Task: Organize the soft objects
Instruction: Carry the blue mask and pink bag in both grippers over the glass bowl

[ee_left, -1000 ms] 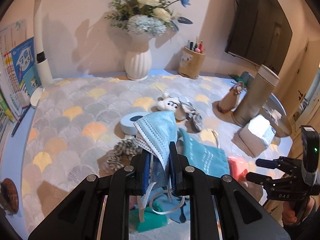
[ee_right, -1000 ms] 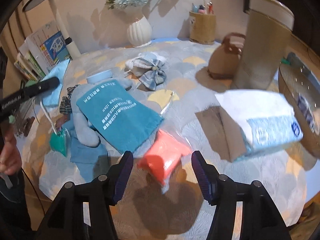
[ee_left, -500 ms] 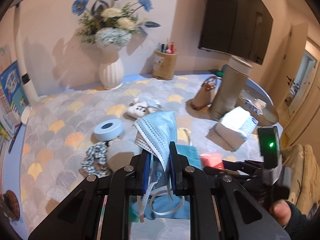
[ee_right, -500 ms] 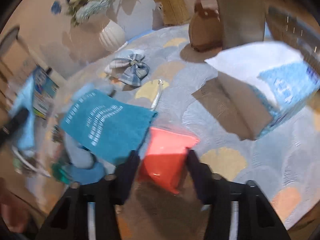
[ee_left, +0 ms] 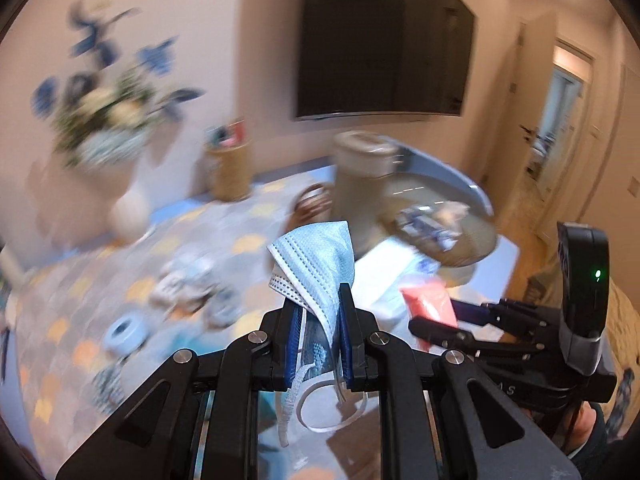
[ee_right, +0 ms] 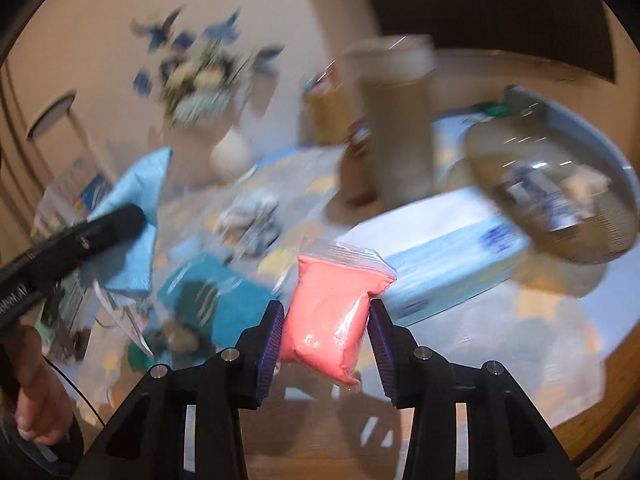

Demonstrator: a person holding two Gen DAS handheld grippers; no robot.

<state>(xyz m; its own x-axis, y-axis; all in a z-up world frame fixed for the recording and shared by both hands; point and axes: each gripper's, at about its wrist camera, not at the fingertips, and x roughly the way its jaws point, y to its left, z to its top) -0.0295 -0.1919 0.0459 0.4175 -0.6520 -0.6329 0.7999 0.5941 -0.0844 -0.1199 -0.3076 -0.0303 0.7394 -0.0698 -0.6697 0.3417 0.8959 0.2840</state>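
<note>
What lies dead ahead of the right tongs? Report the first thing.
Probably the tissue pack, lying just beyond the pink bag gripped in the right tongs. Heavy blur leaves depth uncertain.

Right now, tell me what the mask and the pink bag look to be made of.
Mask: looks like thin non-woven fabric, matte pale blue, with a dimpled weave, stitched edge and white elastic loops hanging below the left gripper.

Pink bag: clear glossy plastic, probably a zip pouch, going by the shine and transparent top flap. Its filling looks soft, denting between the right gripper's pads; what it is, I cannot tell.
</note>
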